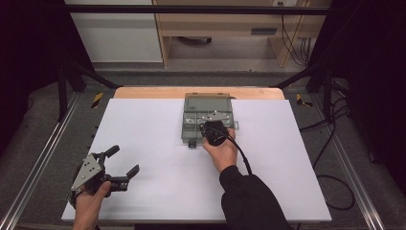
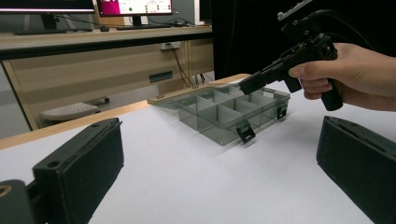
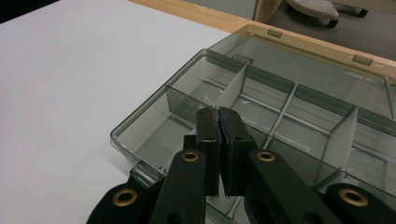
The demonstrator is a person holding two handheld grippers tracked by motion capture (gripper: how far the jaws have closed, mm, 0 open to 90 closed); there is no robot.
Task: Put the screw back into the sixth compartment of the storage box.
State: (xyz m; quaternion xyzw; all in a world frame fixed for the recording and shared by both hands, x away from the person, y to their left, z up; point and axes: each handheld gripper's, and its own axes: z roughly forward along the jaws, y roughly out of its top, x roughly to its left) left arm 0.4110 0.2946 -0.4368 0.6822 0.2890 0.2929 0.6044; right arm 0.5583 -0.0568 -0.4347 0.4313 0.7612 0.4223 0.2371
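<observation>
High view shows our right claw (image 1: pixel 209 127) pressed shut, empty, above the smoky transparent plastic compartment box (image 1: pixel 195 125), lid open, mid-worktop (image 1: pixel 143 143); left claw (image 1: pixel 123 161) gapes idle, well apart, likely waiting.

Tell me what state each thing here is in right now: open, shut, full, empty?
Organizer box: lid open and laid back flat, latches hanging loose, the compartments in view empty.
Left gripper: fingers wide apart, holding nothing, near the table's front left.
Right gripper: fingers pressed together, nothing visible between them, over the box.
</observation>
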